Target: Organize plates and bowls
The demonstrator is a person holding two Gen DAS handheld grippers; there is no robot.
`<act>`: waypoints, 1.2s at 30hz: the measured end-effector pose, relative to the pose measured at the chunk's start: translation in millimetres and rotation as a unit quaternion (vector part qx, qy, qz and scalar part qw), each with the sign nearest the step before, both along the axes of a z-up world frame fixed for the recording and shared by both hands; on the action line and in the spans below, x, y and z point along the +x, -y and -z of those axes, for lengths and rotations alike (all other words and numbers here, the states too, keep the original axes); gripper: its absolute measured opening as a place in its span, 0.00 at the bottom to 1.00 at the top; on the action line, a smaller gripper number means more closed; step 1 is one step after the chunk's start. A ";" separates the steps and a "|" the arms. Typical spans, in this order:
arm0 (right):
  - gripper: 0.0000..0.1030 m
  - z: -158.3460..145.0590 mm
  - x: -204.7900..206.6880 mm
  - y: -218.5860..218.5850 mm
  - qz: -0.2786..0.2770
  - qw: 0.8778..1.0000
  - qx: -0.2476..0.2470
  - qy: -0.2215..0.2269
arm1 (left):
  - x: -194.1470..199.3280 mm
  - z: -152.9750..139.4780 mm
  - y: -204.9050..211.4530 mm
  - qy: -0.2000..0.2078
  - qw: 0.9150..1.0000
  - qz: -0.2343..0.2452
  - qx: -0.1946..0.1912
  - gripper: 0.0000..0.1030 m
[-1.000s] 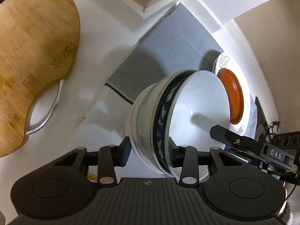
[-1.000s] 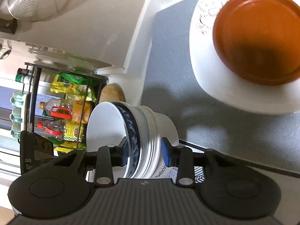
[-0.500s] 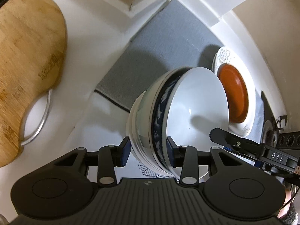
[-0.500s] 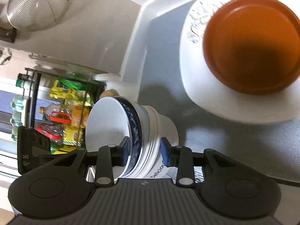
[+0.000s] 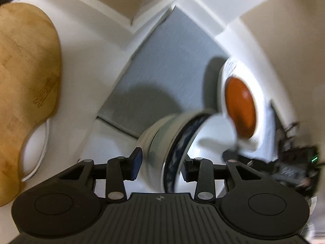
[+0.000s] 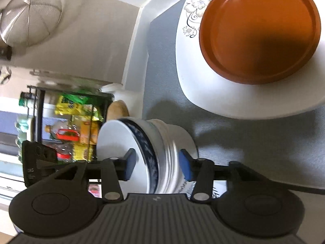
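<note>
A nested stack of bowls, white outside with a blue-patterned one inside, is held tilted above the grey mat. My left gripper is shut on one side of the stack's rim. My right gripper is shut on the opposite side of the stack of bowls. An orange plate lies on a white flowered plate on the mat, beyond the stack; the orange plate also shows in the left wrist view.
A wooden cutting board with a metal handle lies on the white counter at left. A wire strainer hangs at upper left. A black rack with bottles and packets stands behind the counter. White walls enclose the mat's far corner.
Both grippers have carried the bowl stack forward over the mat toward the stacked plates. The stack sits lower in the left wrist view, with motion blur.
</note>
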State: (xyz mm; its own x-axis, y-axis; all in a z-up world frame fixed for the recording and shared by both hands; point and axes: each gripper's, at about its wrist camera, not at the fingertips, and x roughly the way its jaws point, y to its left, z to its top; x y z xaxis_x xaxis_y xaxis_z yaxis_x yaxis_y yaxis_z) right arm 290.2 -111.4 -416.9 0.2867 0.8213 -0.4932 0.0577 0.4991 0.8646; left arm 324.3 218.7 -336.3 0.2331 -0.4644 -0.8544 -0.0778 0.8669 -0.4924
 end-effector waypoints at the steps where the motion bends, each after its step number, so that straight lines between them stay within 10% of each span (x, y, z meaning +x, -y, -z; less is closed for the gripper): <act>1: 0.54 -0.3 0.8 0.6 -0.002 1.000 0.000 0.000 | 2.6 0.5 -3.1 -0.001 1.000 0.001 -0.010 0.39; 10: 0.67 12.2 1.5 5.4 0.011 1.000 0.007 -0.025 | 9.1 28.9 -25.1 -0.021 0.996 -0.012 -0.090 0.57; 15: 0.76 16.8 0.6 2.5 0.013 0.999 0.003 -0.033 | 6.0 41.1 -15.7 -0.050 0.998 0.020 -0.044 0.70; 23: 0.42 -7.7 -5.1 -11.3 -0.008 1.000 -0.030 -0.007 | 3.9 23.5 11.7 -0.028 0.997 0.068 0.018 0.43; 36: 0.41 -23.1 -14.3 0.1 0.007 0.999 -0.037 0.013 | -4.9 2.7 27.6 -0.014 0.997 0.065 0.045 0.40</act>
State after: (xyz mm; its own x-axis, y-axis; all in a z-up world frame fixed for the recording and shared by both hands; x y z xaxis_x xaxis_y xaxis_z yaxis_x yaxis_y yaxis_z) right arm 275.9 -111.5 -393.8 0.3118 0.7786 -0.5446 0.0430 0.5610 0.8267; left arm 319.4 191.1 -338.9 0.1518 -0.4098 -0.8994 0.0260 0.9113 -0.4109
